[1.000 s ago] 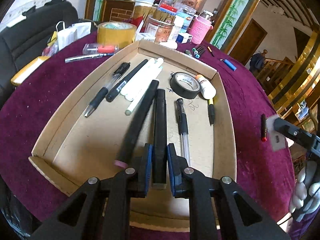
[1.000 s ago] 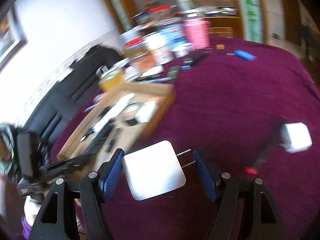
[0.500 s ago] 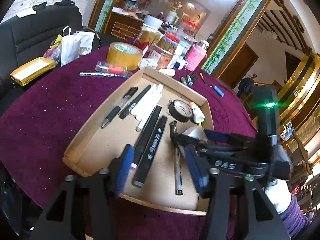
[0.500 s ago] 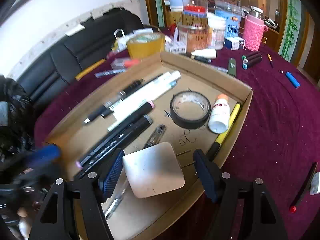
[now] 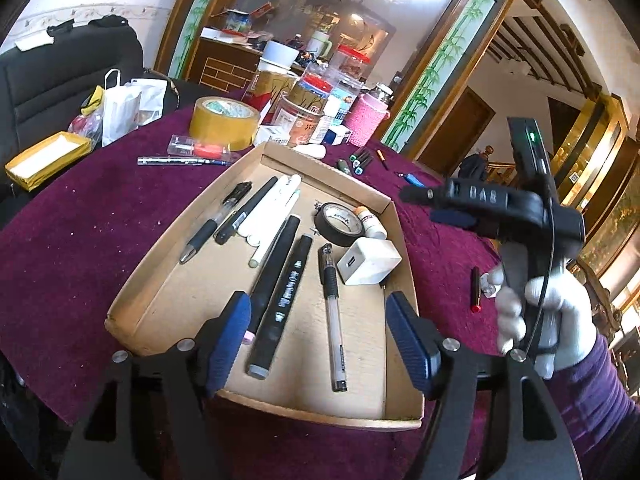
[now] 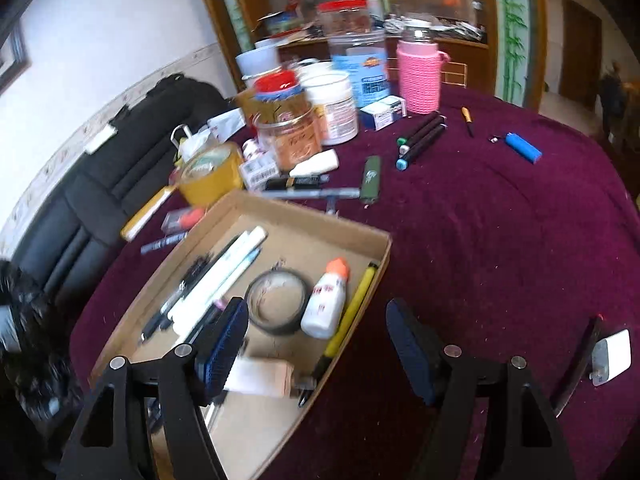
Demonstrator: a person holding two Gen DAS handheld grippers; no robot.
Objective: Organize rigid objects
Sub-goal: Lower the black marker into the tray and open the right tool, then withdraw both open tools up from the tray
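Observation:
A cardboard tray [image 5: 320,416] on the purple cloth holds pens, white markers, a black tape roll [image 5: 338,224], a glue bottle [image 5: 372,222] and a white charger cube [image 5: 370,262]. My left gripper [image 5: 320,340] hovers over the tray's near end, its jaws opening with nothing between the pads. The black marker [image 5: 282,300] lies loose in the tray below it. My right gripper [image 6: 316,346] stands open and empty above the tray's right wall [image 6: 360,300]. In the left wrist view the right gripper [image 5: 424,206] is held up by a white-gloved hand [image 5: 556,320].
Outside the tray lie a red-tipped pen [image 6: 580,360] beside a white adapter [image 6: 612,354], a blue lighter [image 6: 522,147], green-capped markers [image 6: 420,140] and a green lighter [image 6: 371,178]. Jars, a pink bottle [image 6: 418,76] and a yellow tape roll [image 5: 224,122] crowd the far side.
My left gripper let go of the black marker in the tray, opened and drew back. My right gripper brought the white charger over the tray, left it there and swung off to the right.

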